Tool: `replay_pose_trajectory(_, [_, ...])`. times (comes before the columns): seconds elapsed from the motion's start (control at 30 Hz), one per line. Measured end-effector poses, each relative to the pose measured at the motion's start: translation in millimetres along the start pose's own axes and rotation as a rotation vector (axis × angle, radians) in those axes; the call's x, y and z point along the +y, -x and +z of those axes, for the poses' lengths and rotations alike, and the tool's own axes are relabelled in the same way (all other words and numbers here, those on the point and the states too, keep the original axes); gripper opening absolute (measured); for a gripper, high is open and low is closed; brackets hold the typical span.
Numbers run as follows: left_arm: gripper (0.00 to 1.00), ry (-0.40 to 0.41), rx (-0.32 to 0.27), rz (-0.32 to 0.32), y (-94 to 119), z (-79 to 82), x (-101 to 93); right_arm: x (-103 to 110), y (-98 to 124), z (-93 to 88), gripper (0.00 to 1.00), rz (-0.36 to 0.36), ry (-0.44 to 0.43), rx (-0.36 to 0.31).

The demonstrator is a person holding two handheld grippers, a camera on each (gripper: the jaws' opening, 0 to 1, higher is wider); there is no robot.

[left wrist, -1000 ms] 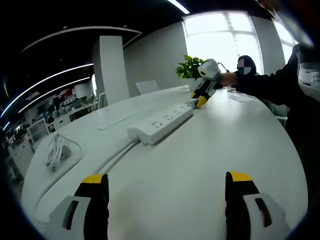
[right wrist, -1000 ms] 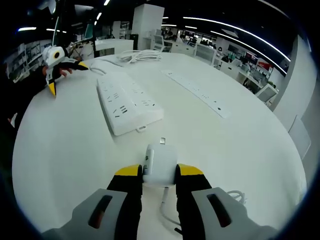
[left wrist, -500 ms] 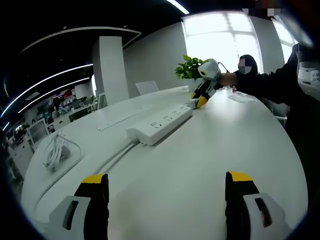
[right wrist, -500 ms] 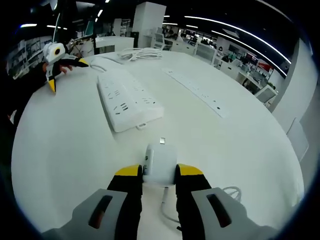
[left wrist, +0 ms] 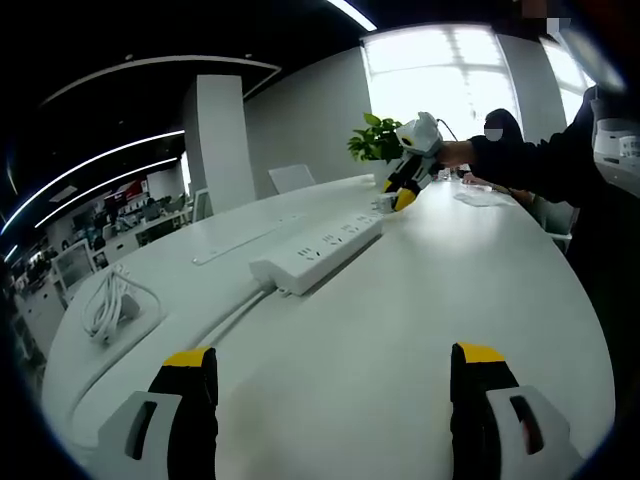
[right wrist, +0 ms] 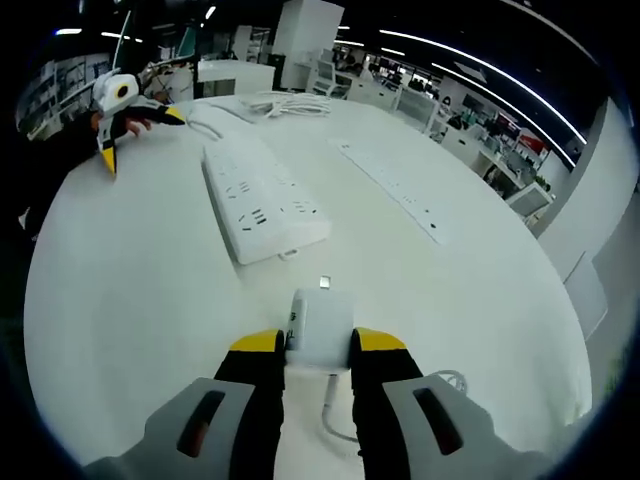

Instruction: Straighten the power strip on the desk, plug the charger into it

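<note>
Over on the left of the left gripper view, one loose coil of white cable [left wrist: 112, 300] lies on the smooth, glossy white desk [left wrist: 400, 330], which curves round like an oval. Next along, a single long, flat-topped white power strip [left wrist: 318, 252] rests on the desk, its matte plastic face dotted with rows of sockets, and a thin flush strip [left wrist: 250, 228] is set into the desk surface just beyond it. The left gripper [left wrist: 335, 375] has its two yellow-tipped black jaws spread wide with nothing between them, low above bare desk. Further right, the right gripper [left wrist: 402, 188] hovers near the power strip's far end, a green leafy plant [left wrist: 375, 140] behind it. In the right gripper view, the left gripper [right wrist: 125, 110] sits at the far left, the power strip [right wrist: 262, 200] in the middle, and the right gripper [right wrist: 318, 352] pinches one small rounded white charger [right wrist: 320, 328], its cord [right wrist: 335, 415] trailing back, prongs facing the strip but well apart from it.
</note>
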State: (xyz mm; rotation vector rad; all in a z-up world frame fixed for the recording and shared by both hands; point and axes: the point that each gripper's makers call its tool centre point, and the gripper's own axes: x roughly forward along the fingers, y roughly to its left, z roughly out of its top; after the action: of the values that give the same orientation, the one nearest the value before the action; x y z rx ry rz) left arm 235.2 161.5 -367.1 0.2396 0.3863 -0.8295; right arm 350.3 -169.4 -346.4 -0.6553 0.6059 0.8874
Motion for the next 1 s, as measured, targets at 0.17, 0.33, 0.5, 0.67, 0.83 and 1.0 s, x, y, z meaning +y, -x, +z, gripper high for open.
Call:
replay_pose_trajectory(0.17, [0.99, 0.000, -0.006, 0.005, 1, 0.6, 0.4, 1, 3, 3.0, 0.24, 0.004, 0.008, 0.007])
replay_pose_trajectory(0.33, [0.99, 0.004, -0.007, 0.008, 2, 0.5, 0.4, 1, 6, 3.1, 0.24, 0.004, 0.017, 0.018])
replay_pose_trajectory(0.5, [0.99, 0.004, -0.010, 0.016, 2, 1.8, 1.5, 0, 10, 5.1, 0.24, 0.004, 0.032, 0.026])
replay_pose_trajectory(0.67, [0.99, 0.003, -0.010, 0.017, 2, 2.3, 2.1, 0, 15, 9.9, 0.24, 0.004, 0.050, 0.026])
replay_pose_trajectory(0.83, [0.99, 0.006, -0.008, 0.017, 2, 1.8, 1.6, 3, 15, 11.1, 0.24, 0.015, 0.074, 0.039])
replay_pose_trajectory(1.0, [0.99, 0.007, -0.009, 0.016, 2, 1.8, -0.4, 4, 17, 12.9, 0.24, 0.017, 0.108, 0.052])
